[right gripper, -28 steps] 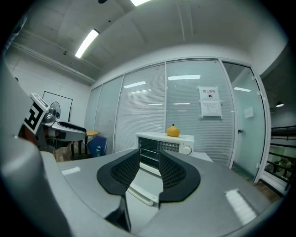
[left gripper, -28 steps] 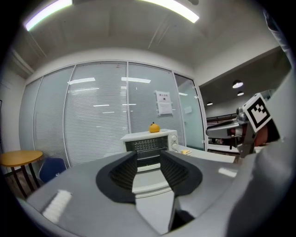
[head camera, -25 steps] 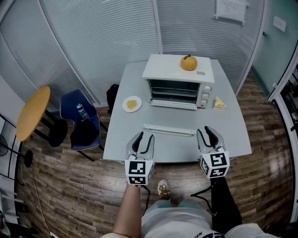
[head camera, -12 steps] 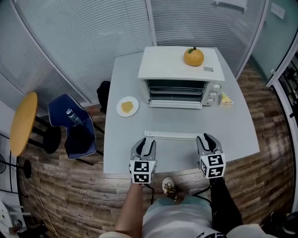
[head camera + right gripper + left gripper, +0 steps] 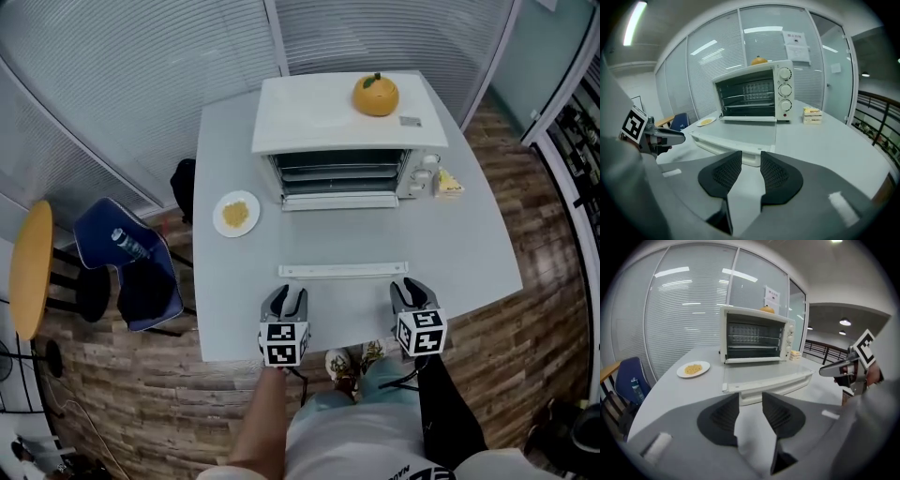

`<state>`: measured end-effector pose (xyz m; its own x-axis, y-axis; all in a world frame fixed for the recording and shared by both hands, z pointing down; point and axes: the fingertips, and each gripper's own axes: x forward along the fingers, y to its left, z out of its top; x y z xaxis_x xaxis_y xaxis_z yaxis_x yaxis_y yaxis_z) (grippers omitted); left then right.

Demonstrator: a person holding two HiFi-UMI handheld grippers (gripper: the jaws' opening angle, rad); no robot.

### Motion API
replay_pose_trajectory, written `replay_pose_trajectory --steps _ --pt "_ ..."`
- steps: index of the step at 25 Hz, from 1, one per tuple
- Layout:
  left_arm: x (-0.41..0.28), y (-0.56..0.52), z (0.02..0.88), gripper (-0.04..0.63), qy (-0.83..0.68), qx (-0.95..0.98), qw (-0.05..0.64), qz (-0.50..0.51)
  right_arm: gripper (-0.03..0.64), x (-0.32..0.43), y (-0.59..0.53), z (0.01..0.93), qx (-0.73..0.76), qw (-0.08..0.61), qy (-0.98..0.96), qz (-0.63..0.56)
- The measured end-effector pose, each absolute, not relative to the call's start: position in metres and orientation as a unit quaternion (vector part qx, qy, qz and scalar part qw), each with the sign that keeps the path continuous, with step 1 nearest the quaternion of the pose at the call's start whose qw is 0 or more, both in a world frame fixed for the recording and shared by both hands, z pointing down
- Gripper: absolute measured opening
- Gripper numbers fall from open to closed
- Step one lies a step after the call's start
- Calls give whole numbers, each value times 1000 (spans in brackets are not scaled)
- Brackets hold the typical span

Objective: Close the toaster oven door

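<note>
Facing the toaster oven (image 5: 342, 141) across the grey table (image 5: 473, 258), the left gripper (image 5: 287, 298) and the right gripper (image 5: 411, 286) are held side by side over the table's near edge, well apart from each other. Each gripper's jaws stand apart by a modest gap, with only bare tabletop showing between the ribbed pads; neither grips anything. The oven door (image 5: 343, 270) is dropped fully open and lies flat toward the grippers, its white handle edge just ahead of both sets of fingertips and touching neither. Beyond the door the oven cavity shows its wire racks. An orange (image 5: 375, 95) sits on the oven's top. A small plate (image 5: 235, 214) of yellow food lies ahead and to the left of the left gripper, beside the oven, and a layered cake slice (image 5: 447, 183) lies ahead and slightly to the right of the right gripper, by the oven's knob side.
</note>
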<state>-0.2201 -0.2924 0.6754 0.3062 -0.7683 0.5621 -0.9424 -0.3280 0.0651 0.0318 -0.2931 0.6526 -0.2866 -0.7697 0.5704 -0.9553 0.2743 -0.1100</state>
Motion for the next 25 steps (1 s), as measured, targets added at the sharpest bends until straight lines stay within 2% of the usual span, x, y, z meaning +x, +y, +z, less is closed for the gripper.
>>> replay_pose_trajectory --steps 12,25 --pt "-232 -309 713 179 -561 754 239 244 106 41 -304 698 568 225 -745 268" --pt "-230 -330 721 189 -562 753 241 243 89 36 -324 706 548 225 -760 267"
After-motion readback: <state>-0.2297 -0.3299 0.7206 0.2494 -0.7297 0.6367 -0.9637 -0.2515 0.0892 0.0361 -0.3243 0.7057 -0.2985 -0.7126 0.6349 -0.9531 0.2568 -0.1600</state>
